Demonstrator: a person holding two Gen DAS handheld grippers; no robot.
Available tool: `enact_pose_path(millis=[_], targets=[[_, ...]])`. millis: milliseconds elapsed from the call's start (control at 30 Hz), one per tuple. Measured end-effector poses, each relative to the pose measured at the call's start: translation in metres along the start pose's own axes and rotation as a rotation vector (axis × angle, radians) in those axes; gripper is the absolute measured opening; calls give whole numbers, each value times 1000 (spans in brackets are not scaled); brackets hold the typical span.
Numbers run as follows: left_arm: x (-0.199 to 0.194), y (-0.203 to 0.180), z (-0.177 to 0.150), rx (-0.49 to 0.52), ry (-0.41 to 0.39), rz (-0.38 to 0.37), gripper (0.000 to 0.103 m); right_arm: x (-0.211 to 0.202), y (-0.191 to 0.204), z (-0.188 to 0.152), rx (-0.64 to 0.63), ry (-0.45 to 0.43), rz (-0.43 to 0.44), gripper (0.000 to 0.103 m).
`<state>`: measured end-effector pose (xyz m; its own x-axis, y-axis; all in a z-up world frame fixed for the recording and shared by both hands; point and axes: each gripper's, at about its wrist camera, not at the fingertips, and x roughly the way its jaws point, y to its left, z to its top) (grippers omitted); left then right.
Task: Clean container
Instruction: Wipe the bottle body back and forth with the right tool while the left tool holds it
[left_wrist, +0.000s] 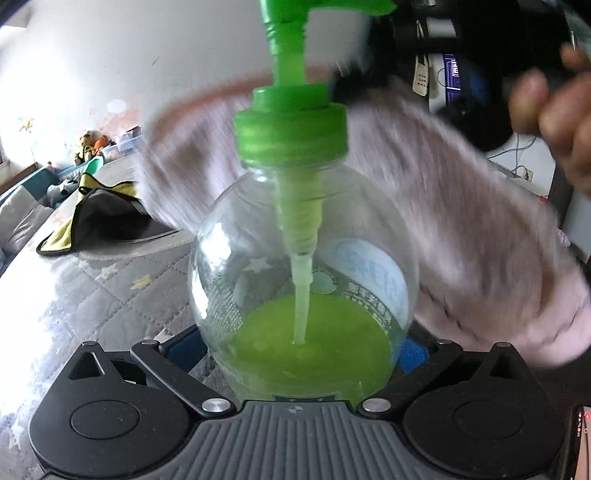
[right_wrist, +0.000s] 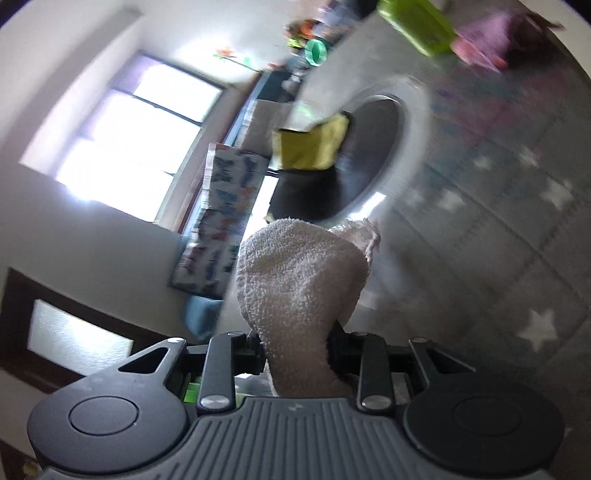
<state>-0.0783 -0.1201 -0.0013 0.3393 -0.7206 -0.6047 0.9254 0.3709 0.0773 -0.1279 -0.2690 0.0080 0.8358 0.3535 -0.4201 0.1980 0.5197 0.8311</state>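
While the left gripper (left_wrist: 299, 350) stands wide around the round soap bottle (left_wrist: 303, 266) on the quilted mat (left_wrist: 122, 295), and the right gripper (right_wrist: 297, 350) is clamped on the pink towel (right_wrist: 299, 273), a hard wipe could tip the unheld bottle.

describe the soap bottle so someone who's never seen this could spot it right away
On the grey quilted star-pattern cover, look right in front of the left gripper, between its wide-spread fingers. There stands the bottle: a round, clear body with green liquid pooled at the bottom. Its bright green pump cap sets it apart from the blurred pinkish towel passing behind it.
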Motion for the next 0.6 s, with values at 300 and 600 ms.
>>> enact_pose_path(millis=[300, 600], targets=[[-8, -8, -3, -37, 18, -42, 103, 21, 13, 9, -32, 40, 44, 31], [-23, -27, -6, -37, 18, -42, 103, 32, -20, 2, 30, 51, -55, 31]])
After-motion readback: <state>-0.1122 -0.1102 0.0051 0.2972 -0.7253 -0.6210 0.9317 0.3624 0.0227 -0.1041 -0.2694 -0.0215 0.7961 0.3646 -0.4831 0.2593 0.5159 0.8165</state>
